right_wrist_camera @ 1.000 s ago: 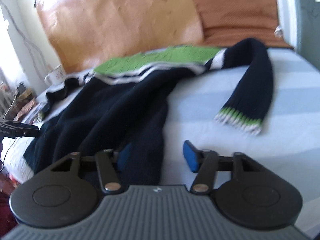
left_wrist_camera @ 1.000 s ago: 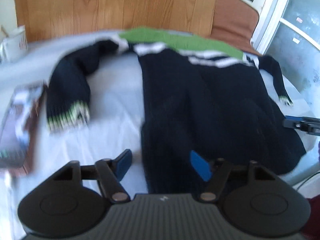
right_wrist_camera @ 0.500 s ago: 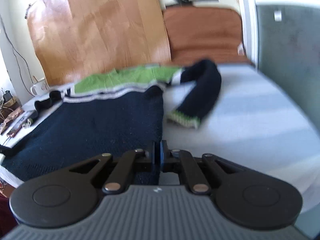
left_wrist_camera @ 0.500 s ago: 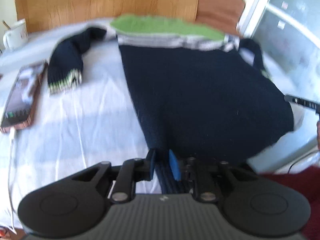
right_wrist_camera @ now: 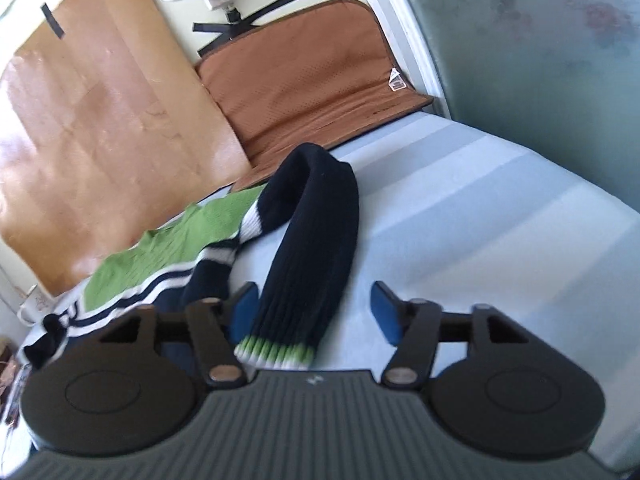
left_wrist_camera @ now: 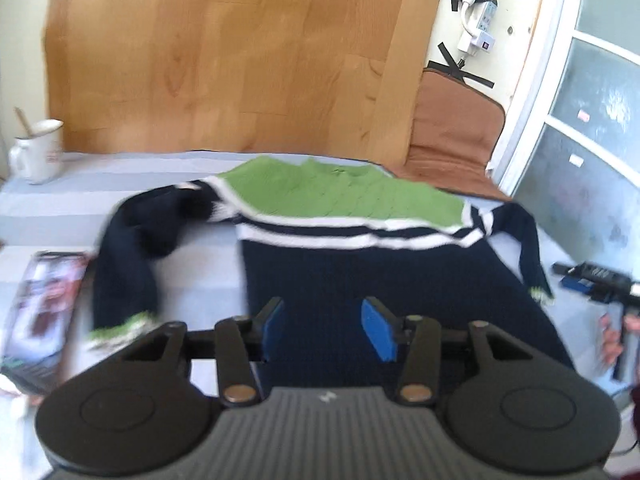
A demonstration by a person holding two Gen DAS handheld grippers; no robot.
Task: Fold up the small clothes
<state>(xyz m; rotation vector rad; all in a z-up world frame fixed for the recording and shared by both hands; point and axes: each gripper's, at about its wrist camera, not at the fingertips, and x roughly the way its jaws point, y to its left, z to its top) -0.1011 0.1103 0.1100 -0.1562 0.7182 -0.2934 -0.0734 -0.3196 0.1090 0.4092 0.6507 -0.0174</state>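
Across the pale striped bed point(left_wrist_camera: 120, 208) a small navy sweater point(left_wrist_camera: 360, 280) lies flat, its green yoke point(left_wrist_camera: 340, 196) and white bands toward twelve o'clock, below the wooden board point(left_wrist_camera: 224, 52) that leans on the wall. In the left wrist view the left gripper point(left_wrist_camera: 326, 326) hovers over the sweater's dark body at six o'clock, its blue-padded fingers point(left_wrist_camera: 378, 330) spread apart with nothing between them. One sleeve point(left_wrist_camera: 124, 272) bends down toward eight o'clock and ends in a green-and-white cuff just beside the gripper's left arm. A phone point(left_wrist_camera: 44, 312) lies at nine o'clock, a white mug point(left_wrist_camera: 38, 150) at ten. The other sleeve point(left_wrist_camera: 528, 256) runs down toward three o'clock, near the right gripper point(left_wrist_camera: 588, 280) seen at the frame's edge.

From the right wrist view the right gripper point(right_wrist_camera: 316, 312) has its fingers point(right_wrist_camera: 384, 312) wide apart, straddling that sleeve point(right_wrist_camera: 316, 240); the striped cuff point(right_wrist_camera: 276, 352) lies between them at six o'clock, closer to the left finger, and whether it touches I cannot tell. A brown cushion point(right_wrist_camera: 304, 72) stands at twelve o'clock.
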